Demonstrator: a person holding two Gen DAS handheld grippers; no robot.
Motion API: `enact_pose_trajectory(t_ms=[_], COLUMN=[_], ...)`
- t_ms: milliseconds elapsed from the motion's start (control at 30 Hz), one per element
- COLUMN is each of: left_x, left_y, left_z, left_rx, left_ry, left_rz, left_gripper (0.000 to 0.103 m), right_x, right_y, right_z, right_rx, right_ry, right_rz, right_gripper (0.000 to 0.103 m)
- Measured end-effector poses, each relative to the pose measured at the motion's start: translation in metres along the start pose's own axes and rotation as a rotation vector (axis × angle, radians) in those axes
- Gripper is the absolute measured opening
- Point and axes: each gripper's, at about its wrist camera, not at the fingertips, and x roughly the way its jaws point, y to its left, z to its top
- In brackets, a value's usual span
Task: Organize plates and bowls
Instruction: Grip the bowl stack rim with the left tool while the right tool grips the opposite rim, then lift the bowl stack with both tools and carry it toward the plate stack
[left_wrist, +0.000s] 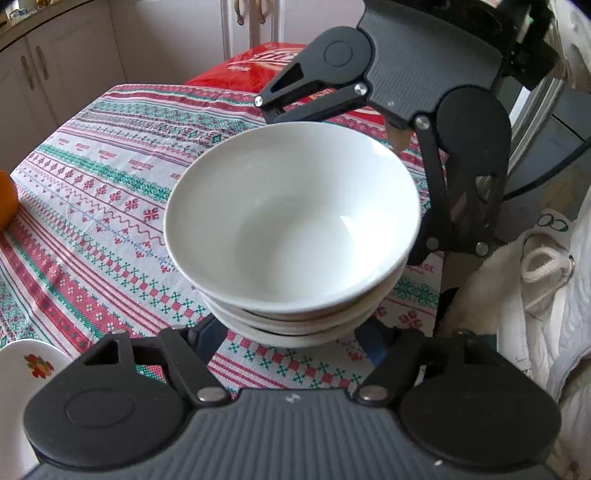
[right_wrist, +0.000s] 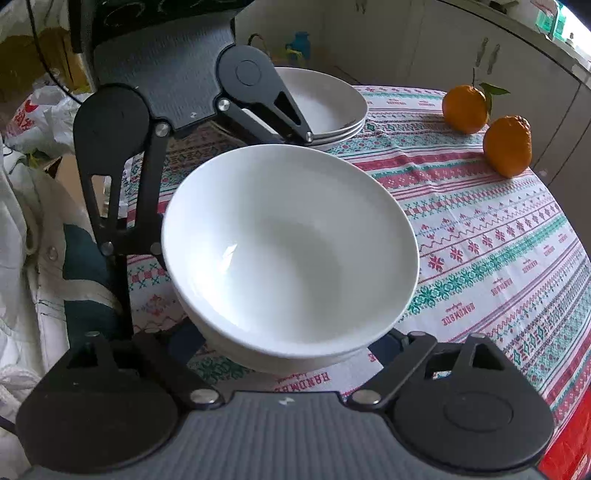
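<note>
Patterned tablecloth (left_wrist: 110, 192) under kitchen cabinets. Bowl stack (left_wrist: 291, 229) at mid-cloth, plain glossy white, nested, top bowl empty. Left gripper (left_wrist: 291, 339) and right gripper (right_wrist: 291, 343) flanking stack's base from opposite sides; pads hidden beneath bowls, grip cannot be told. Step, judged: seizing stack. Next: firm, level two-sided lift toward plates (right_wrist: 332, 107) beyond stack.

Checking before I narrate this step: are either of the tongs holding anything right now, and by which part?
Cannot be told. Left tongs and right tongs straddle the white bowl stack near its base, but the bowls hide their fingertips.
</note>
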Motion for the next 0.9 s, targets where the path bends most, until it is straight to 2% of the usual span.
enact_pose_trajectory(t_ms=[733,900], left_x=[0.0024,-0.0035], left_y=[-0.0012,-0.0027], left_z=[0.006,0.0076], left_rx=[0.007,0.007], left_ry=[0.023,0.005], left_rz=[-0.005,-0.008], left_gripper=[0.073,0.073], right_x=[0.0028,-0.0053], right_y=[0.0026,0.0027], right_z=[-0.0014,-0.001], right_rx=[0.032,0.039], right_ry=[0.009,0.008], right_rz=[-0.006,-0.009], right_gripper=[0.091,0.091])
